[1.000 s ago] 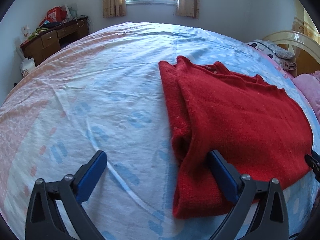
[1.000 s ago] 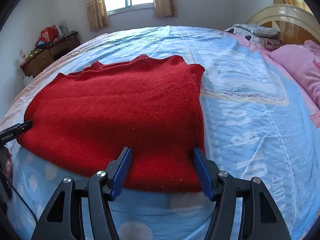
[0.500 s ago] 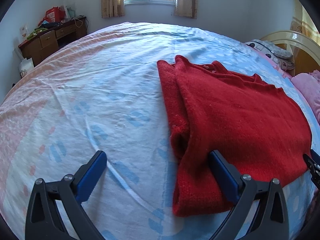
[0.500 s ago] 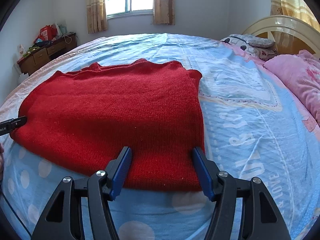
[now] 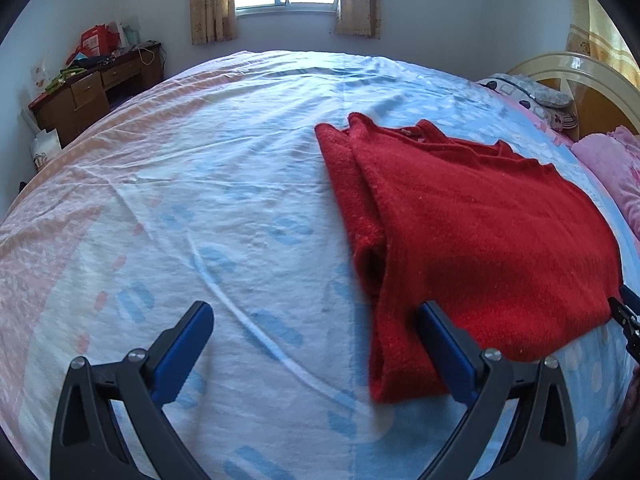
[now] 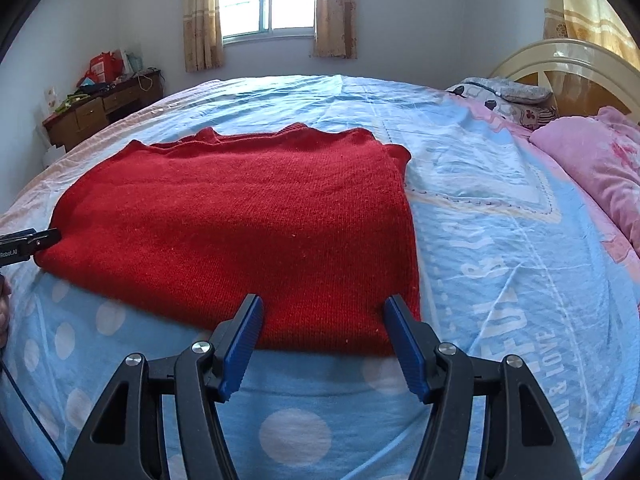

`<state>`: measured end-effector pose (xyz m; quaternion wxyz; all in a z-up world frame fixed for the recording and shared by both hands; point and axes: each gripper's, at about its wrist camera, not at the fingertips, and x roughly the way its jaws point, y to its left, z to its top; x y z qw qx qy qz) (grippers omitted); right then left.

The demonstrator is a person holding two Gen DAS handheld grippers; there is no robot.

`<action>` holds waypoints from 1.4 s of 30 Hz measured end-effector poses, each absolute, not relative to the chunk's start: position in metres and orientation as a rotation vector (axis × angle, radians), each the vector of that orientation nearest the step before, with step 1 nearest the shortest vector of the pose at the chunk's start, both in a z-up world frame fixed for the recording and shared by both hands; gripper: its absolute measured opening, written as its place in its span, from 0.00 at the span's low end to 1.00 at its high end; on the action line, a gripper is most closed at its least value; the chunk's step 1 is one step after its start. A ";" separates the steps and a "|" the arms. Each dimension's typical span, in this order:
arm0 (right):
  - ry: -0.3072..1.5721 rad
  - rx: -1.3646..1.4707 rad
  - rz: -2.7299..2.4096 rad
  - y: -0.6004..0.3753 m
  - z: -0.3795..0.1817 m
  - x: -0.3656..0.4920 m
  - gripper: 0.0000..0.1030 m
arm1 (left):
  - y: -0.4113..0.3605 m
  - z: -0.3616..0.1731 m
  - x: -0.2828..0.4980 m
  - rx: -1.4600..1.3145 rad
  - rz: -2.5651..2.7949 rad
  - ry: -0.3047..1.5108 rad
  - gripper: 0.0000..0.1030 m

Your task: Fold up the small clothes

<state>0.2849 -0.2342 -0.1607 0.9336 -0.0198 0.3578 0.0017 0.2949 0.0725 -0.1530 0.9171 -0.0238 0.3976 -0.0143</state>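
Your left gripper [image 5: 316,338] stands with its jaws spread wide and nothing between the pads: the left finger hangs over bare sheet, the right finger rides above the near left edge of the red sweater [image 5: 472,224], and whether that pad touches the knit you cannot tell from this view. Your right gripper [image 6: 322,330] is also released, its two blue fingers straddling the sweater's near right corner at about 6 o'clock, with the hem showing in the gap and neither pad visibly pressing on it. The sweater lies folded flat on the bedsheet [image 5: 180,208], a rough rectangle with its neckline toward 12 o'clock. Only the left wrist view shows the folded-under layers: a doubled roll of knit along the sweater's left side, opening into a dark pocket near 6 o'clock. The right wrist view hides that roll and shows instead the smooth top face and the straight right edge. It also catches the tip of your left gripper at 9 o'clock, just beside the sweater's left corner, while the left view catches your right gripper's tip at 3 o'clock. A pink pillow [image 6: 592,168] and the headboard [image 6: 560,64] sit around 2 o'clock, a wooden desk [image 5: 96,92] at 10 o'clock, and the window [image 6: 268,0] at 12.
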 end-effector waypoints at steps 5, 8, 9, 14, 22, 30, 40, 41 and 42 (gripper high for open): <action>0.739 -0.052 0.000 -0.229 -0.156 0.273 0.62 | 0.079 -0.151 0.290 -0.055 -0.026 0.803 1.00; 0.767 -0.135 0.013 -0.215 -0.163 0.271 0.62 | 0.081 -0.154 0.294 -0.055 -0.032 0.819 1.00; 0.750 -0.145 0.009 -0.214 -0.163 0.270 0.62 | 0.080 -0.155 0.295 -0.055 -0.036 0.829 1.00; 0.728 -0.122 0.018 -0.207 -0.153 0.265 0.62 | 0.080 -0.148 0.295 -0.025 -0.034 0.813 1.00; 0.627 -0.275 0.197 -0.124 -0.127 0.267 0.62 | 0.119 -0.128 0.313 -0.059 -0.030 0.761 1.00; 0.554 -0.519 0.310 -0.030 -0.145 0.270 0.62 | 0.149 -0.136 0.332 -0.185 -0.093 0.780 1.00; 0.529 -0.622 0.323 0.023 -0.161 0.275 0.62 | 0.127 -0.142 0.369 -0.284 -0.261 0.821 1.00; 0.529 -0.628 0.319 0.026 -0.162 0.277 0.62 | 0.127 -0.143 0.373 -0.304 -0.278 0.826 1.00; 0.530 -0.633 0.318 0.029 -0.163 0.279 0.62 | 0.125 -0.144 0.378 -0.320 -0.288 0.833 1.00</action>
